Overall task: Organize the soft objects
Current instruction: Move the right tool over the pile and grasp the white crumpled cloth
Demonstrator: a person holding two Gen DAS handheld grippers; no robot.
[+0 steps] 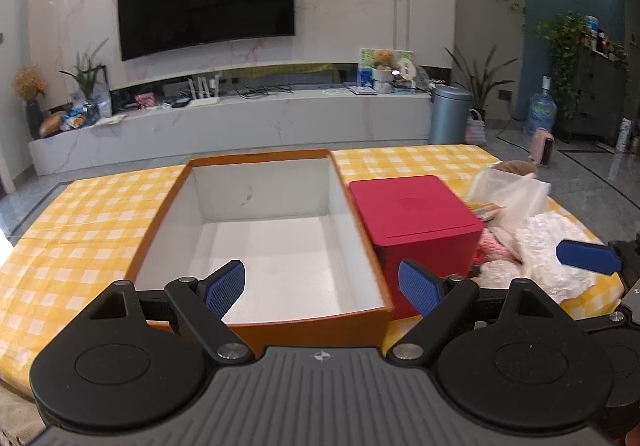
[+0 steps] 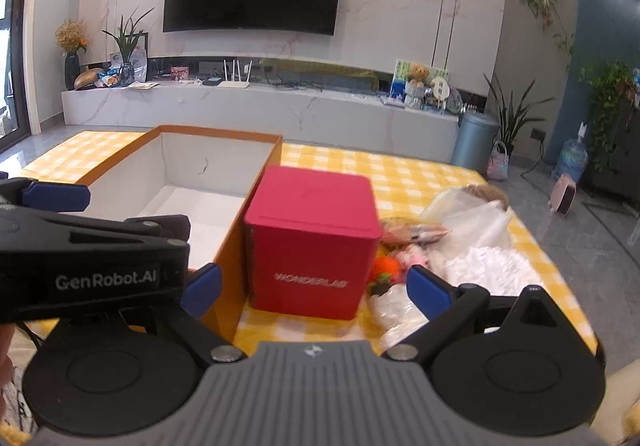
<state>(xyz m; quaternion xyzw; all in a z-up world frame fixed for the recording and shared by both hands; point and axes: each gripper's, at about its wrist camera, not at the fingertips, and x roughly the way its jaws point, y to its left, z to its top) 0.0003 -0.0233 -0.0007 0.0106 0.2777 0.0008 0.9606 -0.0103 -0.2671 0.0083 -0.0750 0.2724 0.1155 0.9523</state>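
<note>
Fingers of the left hand-held gripper [image 1: 322,288] are spread wide over the near edge of the orange box [image 1: 168,213], holding nothing. The right hand-held gripper [image 2: 314,288] is also spread and empty, facing the red cube box [image 2: 312,250]. Soft objects [image 2: 472,242] lie in a pile right of the cube on the checkered bench [image 2: 420,173].

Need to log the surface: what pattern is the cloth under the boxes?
Yellow-and-white check on the cloth, clearest in the left wrist view.

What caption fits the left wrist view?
Open left gripper above empty orange box; red box and soft items alongside.
</note>
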